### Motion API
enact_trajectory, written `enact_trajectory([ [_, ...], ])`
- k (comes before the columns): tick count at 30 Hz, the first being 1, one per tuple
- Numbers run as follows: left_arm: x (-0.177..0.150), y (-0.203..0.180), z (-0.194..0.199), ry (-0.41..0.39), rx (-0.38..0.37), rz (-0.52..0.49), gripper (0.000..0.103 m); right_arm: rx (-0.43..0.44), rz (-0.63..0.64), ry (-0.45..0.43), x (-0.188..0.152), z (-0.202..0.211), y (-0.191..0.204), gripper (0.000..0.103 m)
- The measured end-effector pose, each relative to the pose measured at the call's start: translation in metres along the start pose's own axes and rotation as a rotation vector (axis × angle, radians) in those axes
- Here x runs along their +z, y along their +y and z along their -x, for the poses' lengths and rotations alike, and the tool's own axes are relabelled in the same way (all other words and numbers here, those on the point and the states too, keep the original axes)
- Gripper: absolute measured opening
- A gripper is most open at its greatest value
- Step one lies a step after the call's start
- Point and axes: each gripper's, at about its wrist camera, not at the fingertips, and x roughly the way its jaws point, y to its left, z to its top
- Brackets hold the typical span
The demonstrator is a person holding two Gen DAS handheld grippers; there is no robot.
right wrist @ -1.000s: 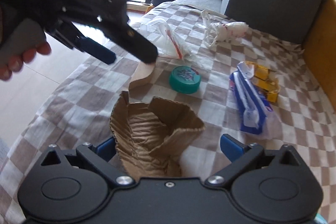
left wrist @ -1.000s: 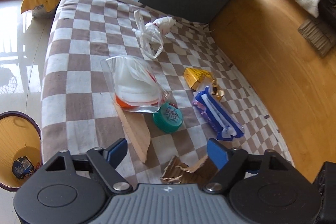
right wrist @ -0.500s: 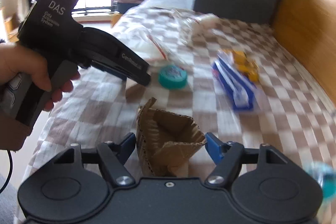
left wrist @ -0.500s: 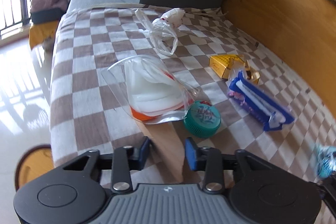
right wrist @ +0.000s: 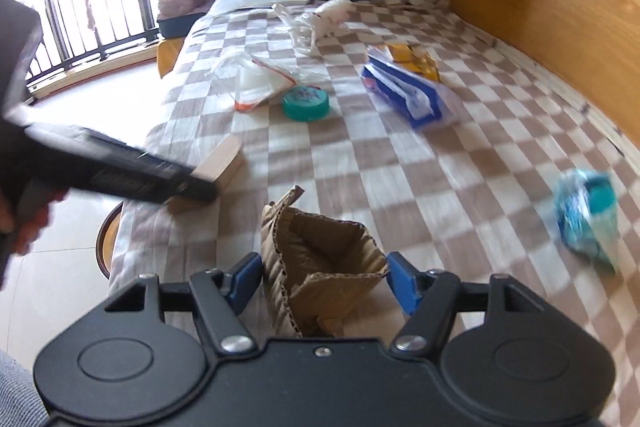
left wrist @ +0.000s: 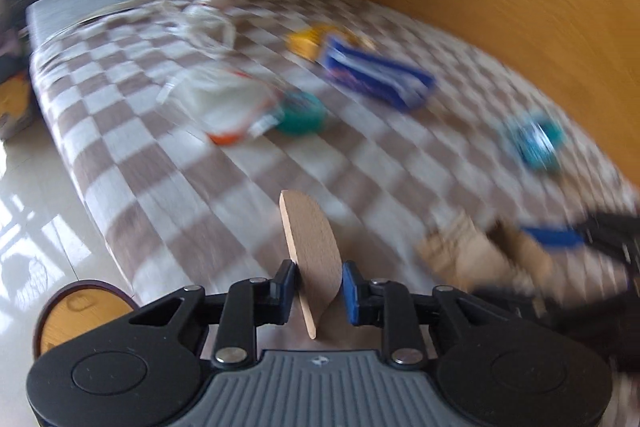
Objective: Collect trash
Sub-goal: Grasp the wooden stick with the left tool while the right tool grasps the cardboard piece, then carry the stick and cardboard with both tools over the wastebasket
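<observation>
My left gripper [left wrist: 319,287] now pinches the wooden piece [left wrist: 312,255], lifted clear; right gripper [right wrist: 324,277] fingers clamp the cardboard scrap [right wrist: 320,267]; both are ready for binning.

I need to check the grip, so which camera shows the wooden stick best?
Left wrist: the wooden stick stands sharp, on edge, pinched in the left gripper. Right wrist shows only its blurred end beyond that gripper; the grip is hidden.

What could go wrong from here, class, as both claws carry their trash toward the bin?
1. The left claw pinches the wooden piece only near its lower end, so it may pivot or slip out.
2. The right claw holds crumpled cardboard, which may crush and drop.
3. The bin sits low beside the checkered blanket; a release might miss.
</observation>
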Motion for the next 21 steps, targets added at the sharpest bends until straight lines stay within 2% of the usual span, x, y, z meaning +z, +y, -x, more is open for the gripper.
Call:
enact_trajectory([
  [3,-0.01,-0.014,0.009,0.07,-0.033,-0.099,0.027,-0.029,-0.026,0.014,-0.007,0.007,0.0,0.069],
  [5,-0.015,-0.023,0.012,0.093,-0.008,-0.124,0.027,-0.036,-0.042,0.018,-0.011,0.012,0.001,0.069],
  [8,-0.016,-0.03,0.009,0.085,0.051,-0.058,0.03,-0.049,-0.07,0.016,-0.018,0.017,0.002,0.069],
  [11,-0.016,-0.034,0.004,0.046,0.088,0.038,0.037,-0.071,-0.105,0.005,-0.021,0.021,0.003,0.068],
  [13,-0.016,-0.036,0.0,0.02,0.113,0.089,0.038,-0.088,-0.113,0.002,-0.023,0.023,0.004,0.068],
  [16,-0.018,-0.039,-0.002,-0.008,0.14,0.11,0.036,-0.104,-0.126,-0.003,-0.025,0.026,0.003,0.068],
  [18,-0.02,-0.038,-0.001,-0.019,0.165,0.111,0.027,-0.112,-0.141,-0.004,-0.026,0.027,0.002,0.069],
  [21,-0.02,-0.034,0.005,-0.029,0.144,0.139,0.027,-0.147,-0.137,-0.002,-0.026,0.027,0.005,0.069],
])
